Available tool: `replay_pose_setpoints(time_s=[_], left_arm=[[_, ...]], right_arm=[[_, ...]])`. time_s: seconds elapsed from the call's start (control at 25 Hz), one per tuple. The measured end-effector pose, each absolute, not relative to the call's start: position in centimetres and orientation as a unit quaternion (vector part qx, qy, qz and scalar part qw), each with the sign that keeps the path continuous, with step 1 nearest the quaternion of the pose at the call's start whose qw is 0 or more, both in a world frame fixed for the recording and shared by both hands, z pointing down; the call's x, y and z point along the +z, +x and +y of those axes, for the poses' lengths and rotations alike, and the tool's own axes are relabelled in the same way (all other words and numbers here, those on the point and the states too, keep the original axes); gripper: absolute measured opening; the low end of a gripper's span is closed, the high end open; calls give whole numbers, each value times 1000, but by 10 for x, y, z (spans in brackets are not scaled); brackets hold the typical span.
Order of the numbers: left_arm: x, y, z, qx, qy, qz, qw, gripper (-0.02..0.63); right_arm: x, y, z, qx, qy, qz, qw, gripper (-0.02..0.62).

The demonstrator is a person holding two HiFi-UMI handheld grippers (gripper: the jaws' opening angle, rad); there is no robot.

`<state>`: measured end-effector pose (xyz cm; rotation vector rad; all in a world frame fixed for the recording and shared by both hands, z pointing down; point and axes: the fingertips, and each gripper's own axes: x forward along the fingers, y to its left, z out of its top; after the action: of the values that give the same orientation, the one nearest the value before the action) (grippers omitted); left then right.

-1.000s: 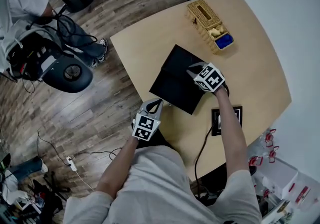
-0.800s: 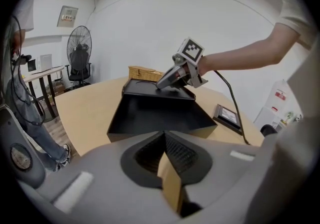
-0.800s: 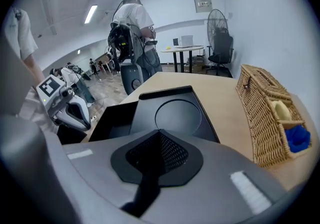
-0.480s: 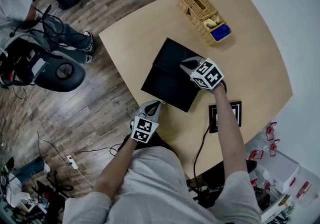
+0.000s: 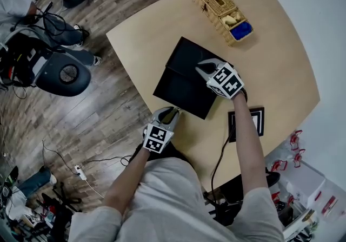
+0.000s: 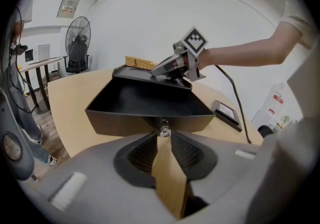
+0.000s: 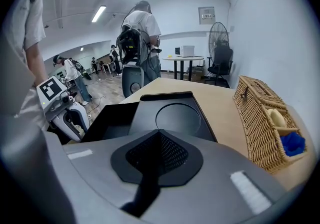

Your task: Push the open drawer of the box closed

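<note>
Drawer knob right at L tongs tips

L gripper jaws a little apart w/ narrow gap, tips right at small metal knob on front of open black drawer; contact unclear. Behind, R gripper sits on black box top; wicker basket beyond, all on wood table

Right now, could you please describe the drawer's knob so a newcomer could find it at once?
On the wooden table sits a black box, its drawer pulled out. Centred on the drawer's front wall is the knob, the only small shiny piece on it.
</note>
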<state>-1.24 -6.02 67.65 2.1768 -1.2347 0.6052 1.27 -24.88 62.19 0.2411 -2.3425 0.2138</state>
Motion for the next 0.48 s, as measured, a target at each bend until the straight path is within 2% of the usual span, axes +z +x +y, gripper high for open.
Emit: replay_pose_setpoints(time_s=[0.48], left_arm=[[680, -4, -62, 250, 808, -466, 259, 144]], right_arm=[[621, 11, -249, 74, 101, -918, 377, -2]])
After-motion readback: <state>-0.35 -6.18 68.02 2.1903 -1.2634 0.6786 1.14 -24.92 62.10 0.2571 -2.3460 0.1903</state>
